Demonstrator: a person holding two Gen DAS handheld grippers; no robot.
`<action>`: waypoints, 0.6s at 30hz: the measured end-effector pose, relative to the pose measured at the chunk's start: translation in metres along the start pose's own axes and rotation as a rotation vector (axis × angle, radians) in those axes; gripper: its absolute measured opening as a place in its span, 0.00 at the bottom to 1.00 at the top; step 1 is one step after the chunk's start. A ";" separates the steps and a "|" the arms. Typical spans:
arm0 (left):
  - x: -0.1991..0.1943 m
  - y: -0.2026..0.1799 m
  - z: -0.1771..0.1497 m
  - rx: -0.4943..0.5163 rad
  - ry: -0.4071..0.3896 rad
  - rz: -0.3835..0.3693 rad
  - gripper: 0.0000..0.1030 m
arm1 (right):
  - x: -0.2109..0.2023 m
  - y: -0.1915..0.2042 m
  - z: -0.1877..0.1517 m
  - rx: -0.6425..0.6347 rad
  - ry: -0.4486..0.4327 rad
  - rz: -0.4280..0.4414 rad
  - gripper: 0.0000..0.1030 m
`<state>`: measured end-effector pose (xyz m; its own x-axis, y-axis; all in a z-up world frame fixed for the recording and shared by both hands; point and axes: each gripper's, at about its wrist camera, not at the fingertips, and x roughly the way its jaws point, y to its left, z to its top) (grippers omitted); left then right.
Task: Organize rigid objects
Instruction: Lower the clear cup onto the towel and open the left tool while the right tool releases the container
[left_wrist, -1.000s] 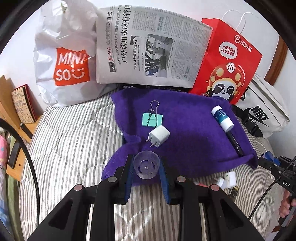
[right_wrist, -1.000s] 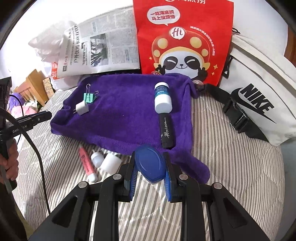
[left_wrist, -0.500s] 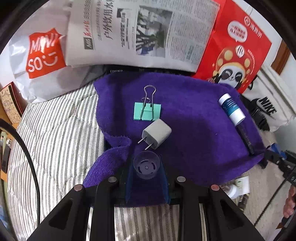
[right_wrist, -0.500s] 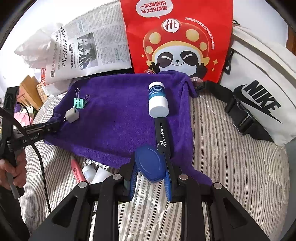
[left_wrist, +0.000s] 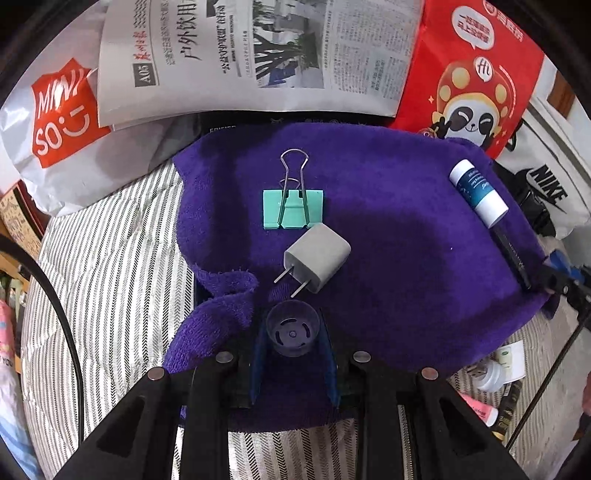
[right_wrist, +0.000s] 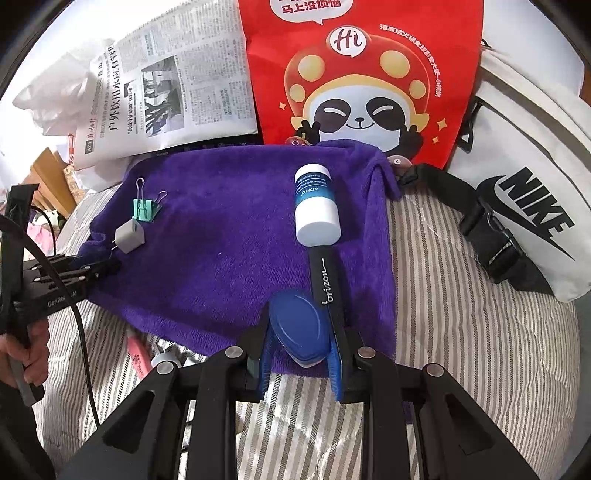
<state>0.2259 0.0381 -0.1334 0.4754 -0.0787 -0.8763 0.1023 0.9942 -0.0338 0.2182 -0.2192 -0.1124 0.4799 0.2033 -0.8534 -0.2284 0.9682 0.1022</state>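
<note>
L gripper (left_wrist: 293, 341) is clamping the cup (left_wrist: 293, 332), R gripper (right_wrist: 301, 341) is clamping the blue lid (right_wrist: 300, 334); risk: cup is nearing the charger (left_wrist: 317, 258) prongs and may knock it off the towel (left_wrist: 388, 251).

The purple towel (left_wrist: 388, 258) hides most of a black box (left_wrist: 236, 125) behind it; only a strip with unreadable letters shows. The newspaper (left_wrist: 258, 55) is cut by the top edge. The black pen (right_wrist: 327, 284) disappears behind the right gripper (right_wrist: 301, 345).

We're seeing a deep purple fuzzy towel (left_wrist: 388, 229), mint-green metal binder clip (left_wrist: 293, 208), light grey plastic charger plug (left_wrist: 317, 262), grey-white striped quilted bedsheet (right_wrist: 480, 350), red paper panda bag (right_wrist: 365, 74).
</note>
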 end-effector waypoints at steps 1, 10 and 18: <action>-0.001 0.001 -0.001 0.000 -0.002 0.002 0.25 | 0.002 0.000 0.001 0.001 0.004 -0.002 0.24; -0.001 -0.002 -0.002 0.022 0.000 -0.013 0.29 | 0.008 0.003 0.013 -0.006 0.013 -0.009 0.24; -0.013 -0.002 -0.008 0.008 0.000 -0.064 0.45 | 0.022 0.022 0.039 -0.042 0.012 0.011 0.24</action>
<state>0.2128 0.0381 -0.1256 0.4675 -0.1419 -0.8726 0.1391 0.9865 -0.0859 0.2569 -0.1878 -0.1089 0.4668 0.2120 -0.8586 -0.2694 0.9588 0.0902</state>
